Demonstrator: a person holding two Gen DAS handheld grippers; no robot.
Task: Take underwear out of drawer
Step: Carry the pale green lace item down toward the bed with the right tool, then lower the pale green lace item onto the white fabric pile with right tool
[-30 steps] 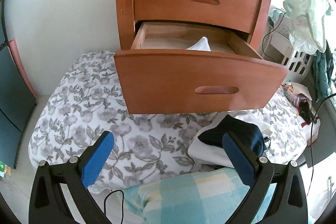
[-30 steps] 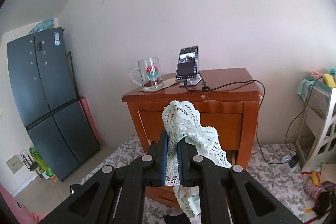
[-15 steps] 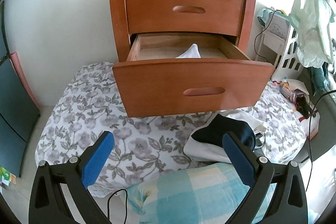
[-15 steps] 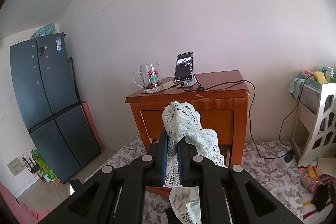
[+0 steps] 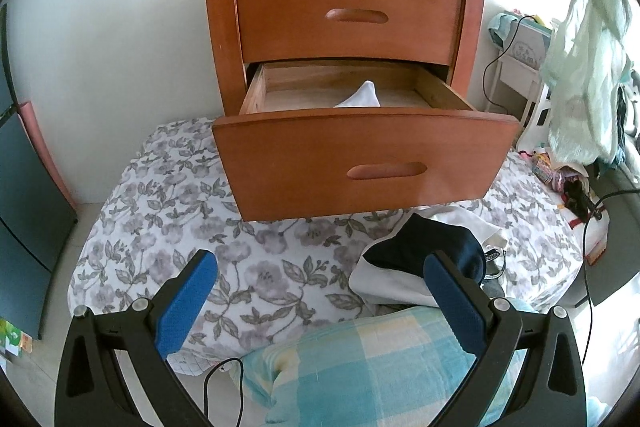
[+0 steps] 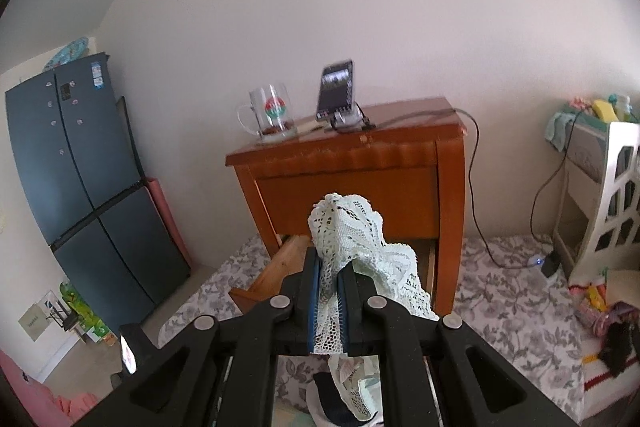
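The wooden nightstand [image 5: 344, 11] has its lower drawer [image 5: 360, 163] pulled out, with a white garment [image 5: 360, 95] poking up inside. My left gripper [image 5: 320, 291] is open and holds nothing, low over the floral bedding in front of the drawer. In the right wrist view my right gripper [image 6: 329, 267] is shut on pale mint lace underwear [image 6: 352, 227], which bunches above the pads and hangs below them. The same underwear [image 5: 584, 75] hangs in the air at the right edge of the left wrist view. The nightstand [image 6: 344, 179] stands behind it.
Floral bedding [image 5: 168, 227] covers the floor around the nightstand. A dark and white clothing pile [image 5: 424, 259] and a blue checked cloth [image 5: 360, 363] lie near my left gripper. A glass mug [image 6: 270, 115] and phone [image 6: 336, 91] stand on the nightstand. A dark fridge [image 6: 80, 195] is left, a white rack [image 6: 608, 187] right.
My left gripper drew back from the nightstand, so the whole cabinet now shows. My right gripper sank with the lace underwear still clamped, and the drawer edge came into its view.
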